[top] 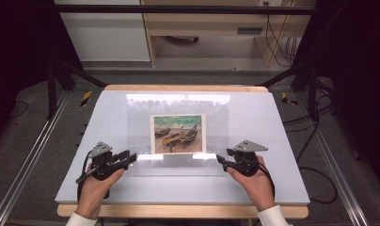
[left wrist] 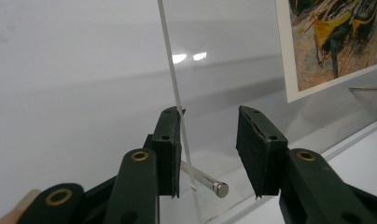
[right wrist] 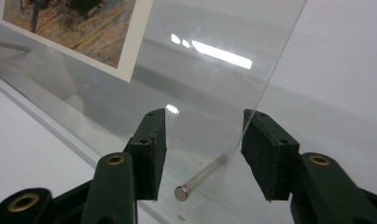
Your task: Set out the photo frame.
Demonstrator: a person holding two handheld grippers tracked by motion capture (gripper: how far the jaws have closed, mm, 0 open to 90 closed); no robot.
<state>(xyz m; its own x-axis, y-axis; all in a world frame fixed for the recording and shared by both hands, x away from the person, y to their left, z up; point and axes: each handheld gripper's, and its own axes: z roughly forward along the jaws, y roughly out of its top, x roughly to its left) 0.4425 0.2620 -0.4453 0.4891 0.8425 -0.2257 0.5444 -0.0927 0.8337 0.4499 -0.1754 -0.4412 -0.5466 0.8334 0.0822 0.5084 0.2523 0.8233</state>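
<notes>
So: one clear acrylic frame point(top: 178, 129) mid-bench, one boat print point(top: 178, 133) inside it, two grippers, two hands.

Left gripper point(top: 130, 157) sits at the frame's near-left corner, the hand wrapped round its body from below, forearm coming in from the near edge, fingers pointing right towards the frame. In the left gripper view the fingers point(left wrist: 170, 144) are apart: the upright edge of the clear sheet runs along the inner face of the left finger, the right finger stands clear of it. One metal pin point(left wrist: 205, 181) pokes out through the sheet low between them. No clamp visible.

Right gripper point(top: 220, 159) mirrors it at the near-right corner, hand underneath, fingers pointing left. In the right gripper view the fingers point(right wrist: 151, 149) are apart too; the sheet's edge passes just beside the right finger, touch or gap I can't tell. One more metal pin point(right wrist: 198, 179) sits low between them.

White bench point(top: 273, 188) carries it all.

Hard to read: sheet edges nearly vanish against the bench in the high view, glare stripes on top and bottom. Print is cropped in both gripper views. Sleeves are cut off at the bottom.
</notes>
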